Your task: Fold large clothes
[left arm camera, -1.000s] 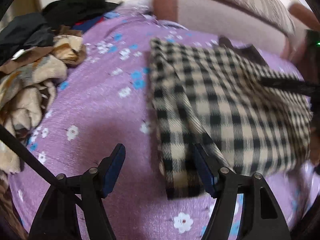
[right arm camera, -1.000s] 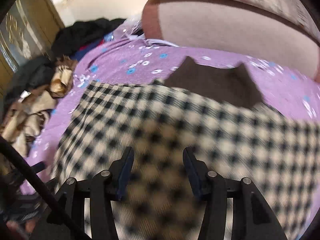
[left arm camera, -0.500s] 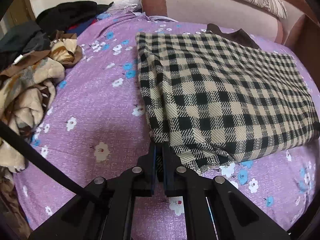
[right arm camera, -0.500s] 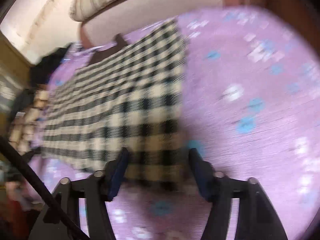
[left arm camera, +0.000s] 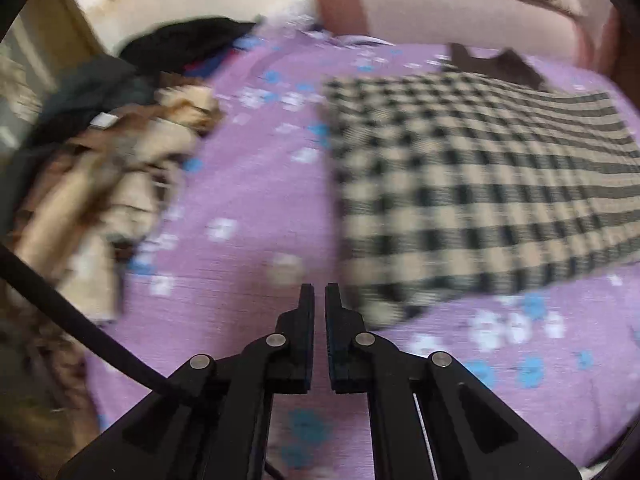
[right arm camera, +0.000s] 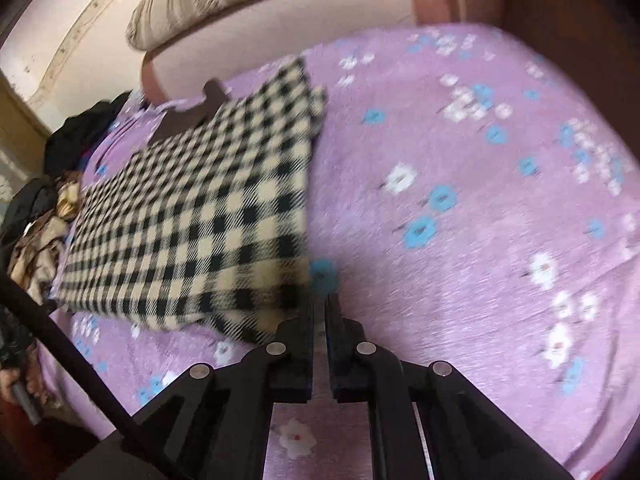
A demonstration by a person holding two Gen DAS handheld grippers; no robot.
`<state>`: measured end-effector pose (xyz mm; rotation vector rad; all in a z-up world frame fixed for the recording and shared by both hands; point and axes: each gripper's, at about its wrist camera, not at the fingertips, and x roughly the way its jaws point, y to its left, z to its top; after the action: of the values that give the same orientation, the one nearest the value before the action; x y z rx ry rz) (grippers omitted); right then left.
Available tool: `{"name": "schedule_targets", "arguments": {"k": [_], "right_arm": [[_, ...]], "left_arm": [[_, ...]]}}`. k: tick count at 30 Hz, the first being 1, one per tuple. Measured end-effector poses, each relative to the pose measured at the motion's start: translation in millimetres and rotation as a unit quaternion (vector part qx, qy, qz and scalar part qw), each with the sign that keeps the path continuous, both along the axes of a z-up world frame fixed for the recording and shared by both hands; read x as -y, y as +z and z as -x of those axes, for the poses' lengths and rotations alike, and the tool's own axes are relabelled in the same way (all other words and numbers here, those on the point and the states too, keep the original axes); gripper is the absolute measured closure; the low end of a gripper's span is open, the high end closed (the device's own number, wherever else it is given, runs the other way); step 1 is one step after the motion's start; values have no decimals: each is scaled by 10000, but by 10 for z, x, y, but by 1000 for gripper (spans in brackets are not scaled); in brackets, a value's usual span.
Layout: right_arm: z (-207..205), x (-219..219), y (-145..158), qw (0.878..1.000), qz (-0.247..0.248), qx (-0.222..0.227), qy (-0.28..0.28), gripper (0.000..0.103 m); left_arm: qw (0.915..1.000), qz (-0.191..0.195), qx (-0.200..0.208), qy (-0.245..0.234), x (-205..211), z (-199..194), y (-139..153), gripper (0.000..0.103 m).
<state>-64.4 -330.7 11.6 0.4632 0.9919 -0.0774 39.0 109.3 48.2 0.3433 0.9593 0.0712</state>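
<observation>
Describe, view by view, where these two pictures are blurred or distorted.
Left wrist view: motion blur smears the checked garment and the clothes pile; the left gripper stays sharp. Right wrist view: the garment's near edge and the floral bedsheet are smeared; fisheye bends the bed's edges, dark vignette in the corners.

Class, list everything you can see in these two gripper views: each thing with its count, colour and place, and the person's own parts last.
Checked garment: one, cream and black, folded flat on the bed.
Brown cloth: one, dark brown, showing past the garment's far edge.
Bedsheet: one, purple with blue and white flowers, under everything.
Clothes heap: one, tan, brown and black, along the bed's left side.
Headboard: one, pink, at the far end.
Striped pillow: one, beige, on the headboard.
Left gripper: one, black, fingers shut, at the garment's near corner.
Right gripper: one, black, fingers shut, at its other near corner.
</observation>
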Motion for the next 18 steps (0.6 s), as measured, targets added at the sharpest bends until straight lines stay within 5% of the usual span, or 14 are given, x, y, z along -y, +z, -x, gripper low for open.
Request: {"name": "schedule_targets", "arguments": {"k": [4, 6, 8, 13, 18], "right_arm": [[6, 27, 169, 9985, 154, 413, -319, 86], [-35, -104, 264, 9973, 331, 610, -221, 85], [-101, -312, 332, 9962, 443, 755, 3, 84], [-462, -1015, 431, 9894, 685, 891, 915, 76], [-718, -1524, 259, 9809, 937, 764, 1524, 73]], "left_arm": [[9983, 282, 261, 429, -281, -13, 137, 96], [9964, 600, 374, 475, -314, -9, 205, 87], [9947, 755, 548, 442, -241, 1, 270, 67], [9929, 808, 869, 27, 241, -26, 325, 36], [9965, 368, 659, -351, 740, -120, 63, 36]]}}
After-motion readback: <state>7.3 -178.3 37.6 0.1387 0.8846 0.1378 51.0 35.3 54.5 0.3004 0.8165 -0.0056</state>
